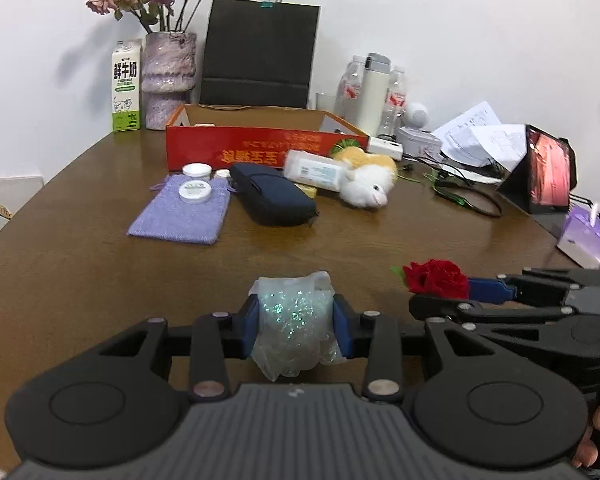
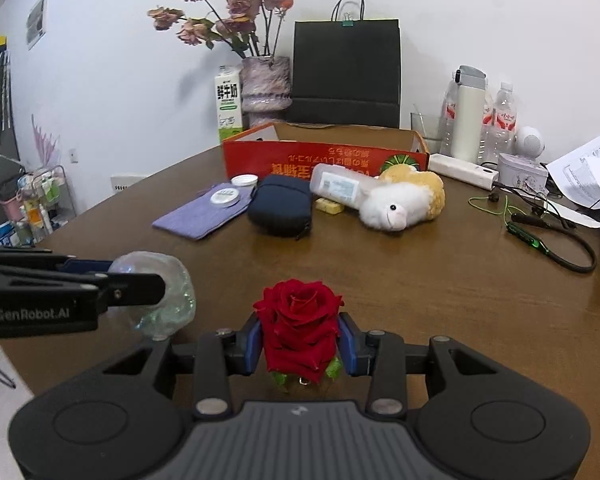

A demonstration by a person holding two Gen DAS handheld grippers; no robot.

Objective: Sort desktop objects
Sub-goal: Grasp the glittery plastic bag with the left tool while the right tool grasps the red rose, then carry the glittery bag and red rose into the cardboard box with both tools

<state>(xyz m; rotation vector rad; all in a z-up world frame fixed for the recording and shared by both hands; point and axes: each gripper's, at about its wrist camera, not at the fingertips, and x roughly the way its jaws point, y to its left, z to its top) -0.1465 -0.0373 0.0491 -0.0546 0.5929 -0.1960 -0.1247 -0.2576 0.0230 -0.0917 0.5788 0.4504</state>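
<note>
My left gripper (image 1: 296, 318) is shut on a clear plastic bag of shiny bits (image 1: 294, 320), held above the brown table (image 1: 100, 280). My right gripper (image 2: 300, 340) is shut on a red rose (image 2: 300, 320), its blue pads pressing both sides of the bloom. In the left wrist view the rose (image 1: 436, 278) and right gripper (image 1: 452, 292) sit at the right. In the right wrist view the left gripper (image 2: 140, 276) and the bag (image 2: 168, 292) are at the left. An open red cardboard box (image 1: 260, 146) stands further back.
Before the box lie a purple pouch (image 1: 180, 210) with white jars, a dark blue case (image 1: 272, 198), a white plastic case (image 1: 314, 170) and a plush toy (image 1: 370, 182). Vase, milk carton (image 1: 126, 86), black bag, bottles, papers, a tablet (image 1: 548, 172) and cables (image 2: 540, 236) line the back and right.
</note>
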